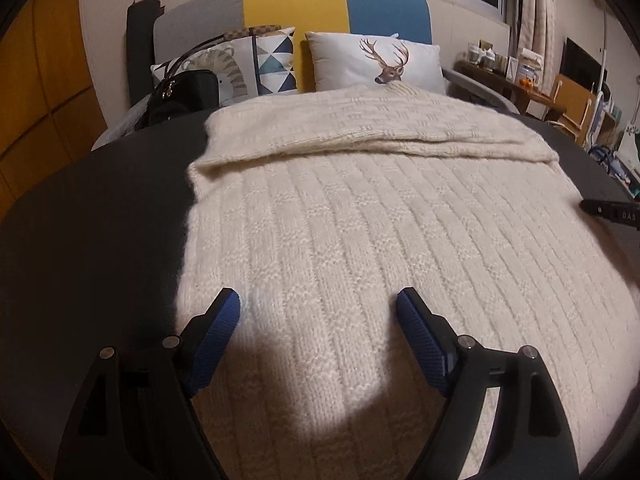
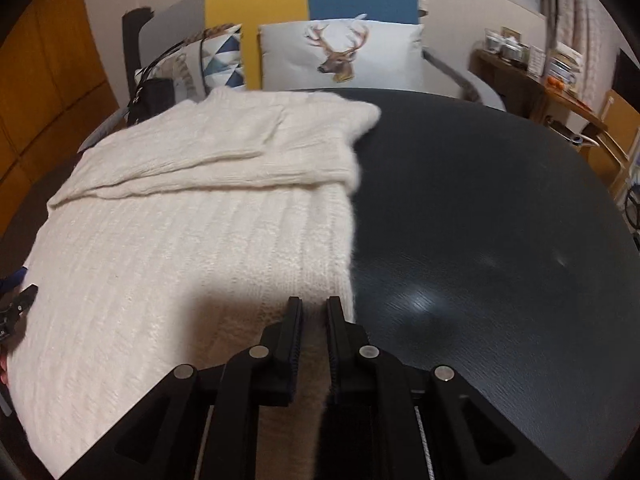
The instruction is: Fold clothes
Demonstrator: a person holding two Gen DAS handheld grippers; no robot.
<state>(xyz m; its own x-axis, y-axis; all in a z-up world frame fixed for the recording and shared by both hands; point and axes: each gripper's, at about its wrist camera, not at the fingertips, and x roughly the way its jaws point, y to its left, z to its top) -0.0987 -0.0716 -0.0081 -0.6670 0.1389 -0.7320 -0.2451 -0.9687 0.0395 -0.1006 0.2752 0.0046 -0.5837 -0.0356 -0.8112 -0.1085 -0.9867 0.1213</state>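
Blue-padded fingers (image 1: 224, 332) of the left gripper (image 1: 318, 300) stand wide apart above the cream knit sweater (image 1: 360, 220), nothing between them and no pad touching the wool. From the right wrist, the right gripper (image 2: 314, 304) shows its jaws drawn nearly together, with a strip of the sweater's near right edge lying in the narrow gap; whether the pads actually pinch it I cannot tell. The sweater lies flat on the dark round table (image 2: 480, 200), a folded part laid across its far end. Only the right view shows the bare, glossy right part of the table; only the left view shows the dark strip along the sweater's left side. Beyond the table sit a deer cushion (image 1: 380, 62), a black bag (image 1: 184, 92) and a cluttered side desk (image 2: 532, 76).
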